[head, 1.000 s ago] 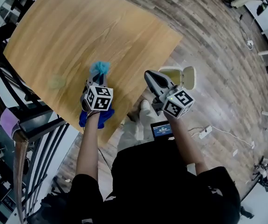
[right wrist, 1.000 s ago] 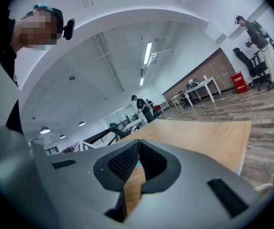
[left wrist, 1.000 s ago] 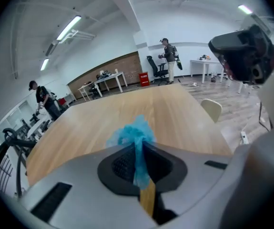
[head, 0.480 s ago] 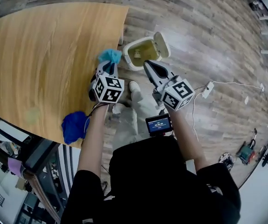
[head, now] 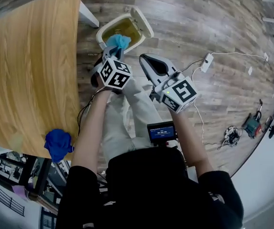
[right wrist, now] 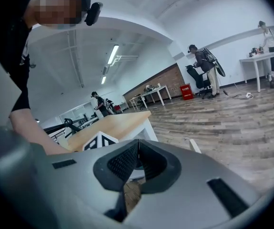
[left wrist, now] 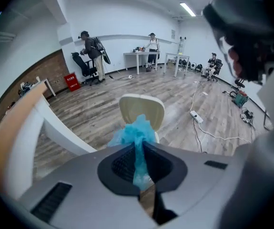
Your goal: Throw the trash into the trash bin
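Note:
A crumpled light-blue piece of trash [head: 118, 41] [left wrist: 137, 133] is pinched between the jaws of my left gripper [head: 112, 53] [left wrist: 139, 149], which is shut on it. In the head view it hangs over the mouth of the white trash bin [head: 109, 27], whose lid [head: 142, 22] stands flipped up. In the left gripper view the bin's lid [left wrist: 142, 109] shows just beyond the trash. My right gripper [head: 146, 61] [right wrist: 137, 152] is shut with nothing between its jaws, held to the right of the left one, near the bin.
A wooden table [head: 27, 70] lies at the left, with a dark-blue cloth [head: 58, 143] at its near edge. A white power strip [head: 206, 61] and cable lie on the wooden floor at the right. People and desks [left wrist: 141, 56] stand far off in the room.
Both grippers swung away from the table toward the bin. The light-blue trash, first over the tabletop, now hangs over the open bin. The dark-blue cloth stayed on the table.

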